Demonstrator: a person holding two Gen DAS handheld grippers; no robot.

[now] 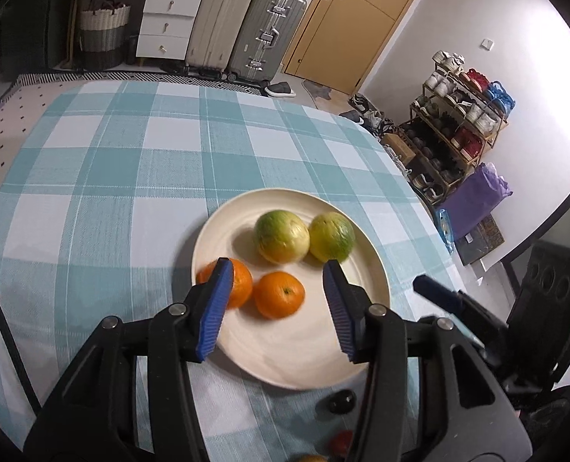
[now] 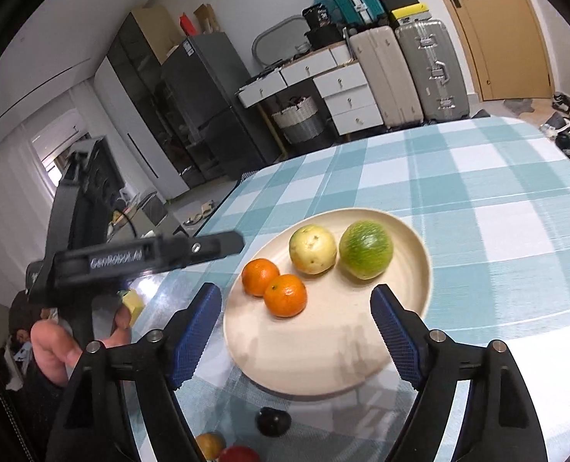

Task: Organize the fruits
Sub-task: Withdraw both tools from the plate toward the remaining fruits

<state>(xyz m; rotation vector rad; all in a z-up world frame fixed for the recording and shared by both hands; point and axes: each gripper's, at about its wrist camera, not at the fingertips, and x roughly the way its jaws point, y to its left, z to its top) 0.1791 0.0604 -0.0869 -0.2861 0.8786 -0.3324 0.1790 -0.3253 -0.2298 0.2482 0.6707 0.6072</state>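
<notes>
Plate (image 2: 412,238) holds four fruits: two oranges (image 2: 285,294) near-left, two green-yellow fruits (image 2: 365,250) far. Left gripper (image 1: 277,300) and right gripper (image 2: 296,327): jaws wide, empty. You still have dark fruit (image 2: 272,420), red fruit (image 2: 238,454), yellow fruit (image 2: 209,444) off plate, near edge.

A plate (image 2: 400,350) sits on the table (image 2: 496,177) toward its near edge. On the plate's far half lie four fruits: two oranges (image 2: 260,276) (image 2: 286,295) touching each other at the left, and two guavas (image 2: 312,248) (image 2: 366,249) side by side just right of and beyond them. Off the plate, on the table nearer than its near rim, lies a plum (image 2: 272,420), with two more small fruits (image 2: 209,445) (image 2: 239,454) nearer and to its left.
</notes>
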